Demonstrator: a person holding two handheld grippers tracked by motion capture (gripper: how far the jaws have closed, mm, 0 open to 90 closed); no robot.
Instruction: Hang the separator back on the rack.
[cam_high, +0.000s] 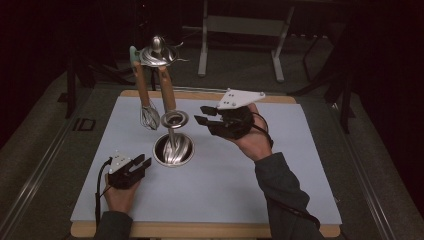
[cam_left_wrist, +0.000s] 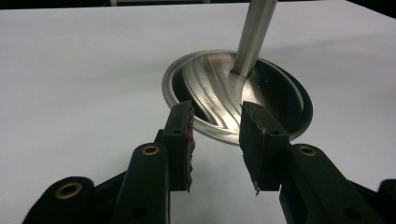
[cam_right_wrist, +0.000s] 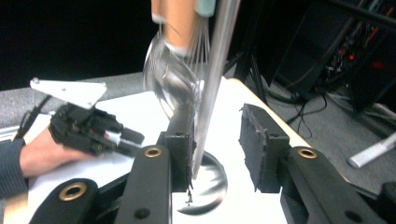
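Two grippers beside a metal utensil stand (cam_high: 173, 145) mid-table, whisk (cam_high: 149, 116) hanging from its top: left gripper (cam_high: 141, 163) just left of the base, jaws open and empty; right gripper (cam_high: 206, 114) beside the pole, jaws open, likely positioned for reaching the whisk.

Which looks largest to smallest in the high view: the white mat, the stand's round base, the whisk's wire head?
1. White mat
2. Round base
3. Whisk's wire head, hanging nearer the camera, yet plainly smallest.
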